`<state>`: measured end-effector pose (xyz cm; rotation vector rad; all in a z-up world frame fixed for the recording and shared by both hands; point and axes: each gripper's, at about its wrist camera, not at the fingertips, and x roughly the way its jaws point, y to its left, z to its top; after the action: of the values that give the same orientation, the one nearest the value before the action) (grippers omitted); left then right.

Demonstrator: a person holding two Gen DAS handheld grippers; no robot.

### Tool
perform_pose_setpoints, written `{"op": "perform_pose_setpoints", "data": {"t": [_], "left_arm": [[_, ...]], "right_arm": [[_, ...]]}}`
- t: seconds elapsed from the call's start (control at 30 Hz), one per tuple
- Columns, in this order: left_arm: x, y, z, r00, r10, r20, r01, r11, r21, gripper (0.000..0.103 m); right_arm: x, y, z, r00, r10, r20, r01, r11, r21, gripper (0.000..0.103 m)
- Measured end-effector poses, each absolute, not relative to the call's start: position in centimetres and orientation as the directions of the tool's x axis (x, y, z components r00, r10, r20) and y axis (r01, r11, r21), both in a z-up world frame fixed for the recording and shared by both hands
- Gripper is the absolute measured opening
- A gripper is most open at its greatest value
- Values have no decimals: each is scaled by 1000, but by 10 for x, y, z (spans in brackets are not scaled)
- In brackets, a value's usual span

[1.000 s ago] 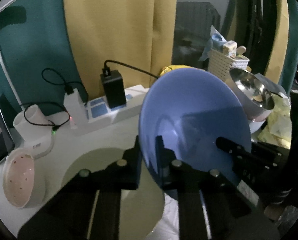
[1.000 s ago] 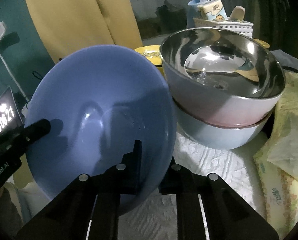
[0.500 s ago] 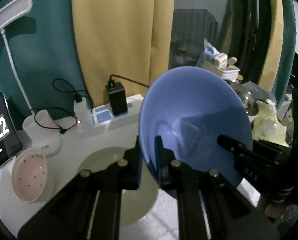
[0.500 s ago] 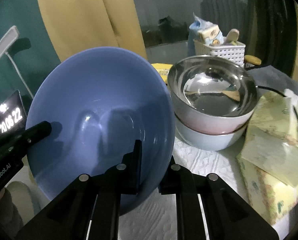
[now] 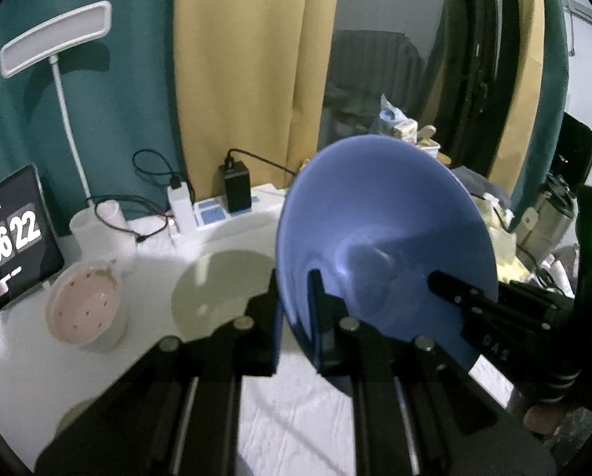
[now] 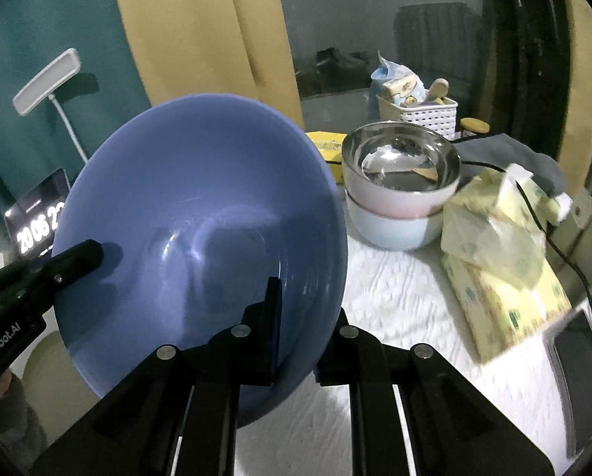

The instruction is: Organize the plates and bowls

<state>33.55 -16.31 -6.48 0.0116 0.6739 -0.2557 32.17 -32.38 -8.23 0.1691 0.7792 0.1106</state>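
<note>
**Item: blue bowl**, wide and shallow-sloped, thin-walled, smooth and glossy inside.

**Location.** Held clear of the white table, tilted with its mouth facing both cameras. It sat directly ahead of the left gripper, whose jaws were pinched on the rim, one finger inside the wall and one outside. The right gripper was clamped likewise on the opposite rim; its tip showed across the bowl in the left wrist view.

**Surroundings.** Beyond and right of the right gripper stood a steel bowl nested in a pale bowl, with tissue packs nearer on the right. Below and left of the left gripper lay a beige plate and, further left, a pink dish.

**Handling, judged.**
- Rigid; it looked like light plastic or melamine, though glazed ceramic could not be ruled out, so it was best treated as breakable.
- The glossy surface appeared slippery; narrow pads on a thin, flaring rim gave little purchase, and the bowl could pivot between them.
- Two opposed rim grips suited it well; the hands needed to move together, since drifting apart would strain or release the rim.
- The best hold was the rim edge, pads squarely across the wall.
</note>
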Motion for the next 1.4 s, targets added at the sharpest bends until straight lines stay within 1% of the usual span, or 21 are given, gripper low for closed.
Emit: {"op": "perform_pose_setpoints", "data": {"t": [0.47,0.7,0.8,0.97,1.13,1.27,1.33,1.4], "left_arm": [[271,-142,-59,749,-267,-606,253,961,-110,11],[248,-132,-62,749,-275,-602,253,960,-124,11],[239,-131,-68,746,-271,-608,247,961,-126,11],[229,-130,-88,723,-255,-642,231,965,-123,11],[228,-134,-113,679,-242,-694,221,968,-121,12],[229,-138,-130,631,-236,-739,222,968,-119,12],[230,-139,-133,628,-227,-745,219,969,-111,13],[233,-139,-132,623,-222,-750,219,970,-105,14]], "right_arm": [[256,-306,-62,719,129,-683,-25,987,160,14],[234,-297,-61,713,116,-691,-22,990,143,14],[227,-294,-68,695,116,-710,-23,990,140,14],[217,-293,-90,644,142,-751,-38,987,155,15],[213,-297,-110,598,164,-784,-54,985,165,16],[213,-299,-125,544,197,-816,-74,980,187,23],[214,-300,-127,539,213,-815,-88,976,197,23],[216,-301,-128,533,230,-814,-97,973,211,28]]}}
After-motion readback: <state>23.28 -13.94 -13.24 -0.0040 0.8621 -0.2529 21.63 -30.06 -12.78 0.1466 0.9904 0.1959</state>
